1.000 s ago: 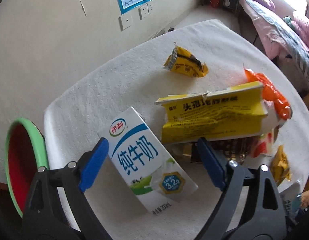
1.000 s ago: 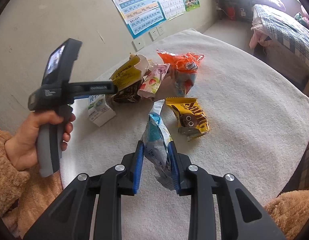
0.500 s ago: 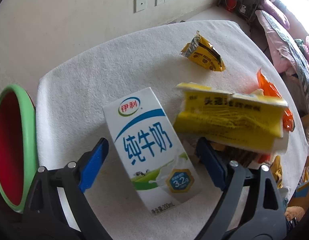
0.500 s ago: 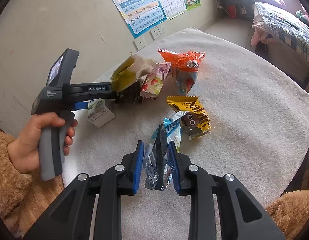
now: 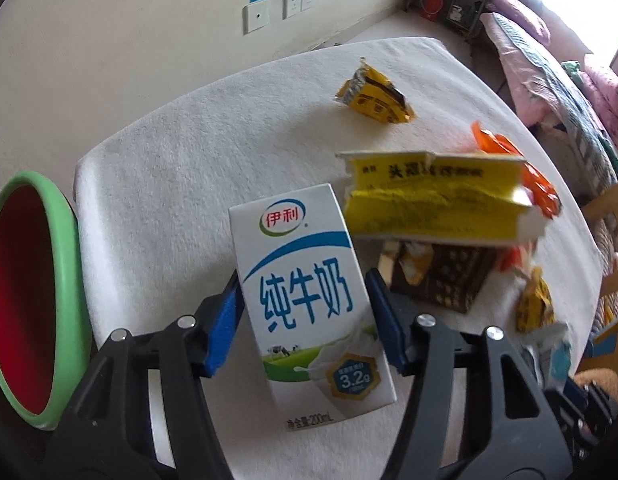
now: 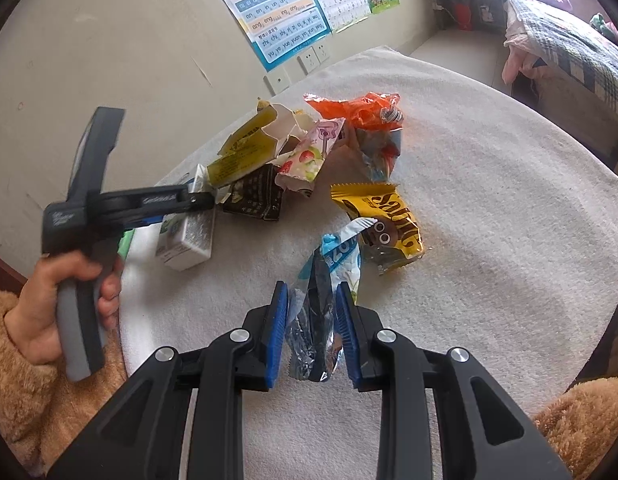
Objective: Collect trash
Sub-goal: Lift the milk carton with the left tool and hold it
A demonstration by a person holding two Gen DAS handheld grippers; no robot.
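A white milk carton (image 5: pixel 309 300) with blue Chinese lettering, a red-and-green oval logo and a green pasture scene near its base is seen lying flat on the desk (image 5: pixel 181 184), which is covered by a pale fleecy cloth. The left gripper (image 5: pixel 305 316) is placed over it, and its blue-padded fingers (image 5: pixel 225 320) are closing on the carton's two long sides; whether the pads already press on the card cannot be told. Just beside the carton, a torn yellow box (image 5: pixel 433 204) is piled on a dark printed pack (image 5: pixel 441 276), with an orange wrapper (image 5: pixel 505 148) behind them. A small yellow wrapper (image 5: pixel 373 96) lies apart, farther back. A green-rimmed red bin (image 5: pixel 65 280) is seen at the desk's left edge.

In the right wrist view, a crumpled silver-and-blue wrapper (image 6: pixel 329 300) is pinched between the narrowly set fingers (image 6: pixel 277 332) of the right gripper (image 6: pixel 311 332). A yellow snack bag (image 6: pixel 385 224) with cartoon eyes lies just beyond it on the cloth. The left gripper's handle is held in a hand (image 6: pixel 53 304) with a fuzzy tan sleeve (image 6: pixel 17 392).
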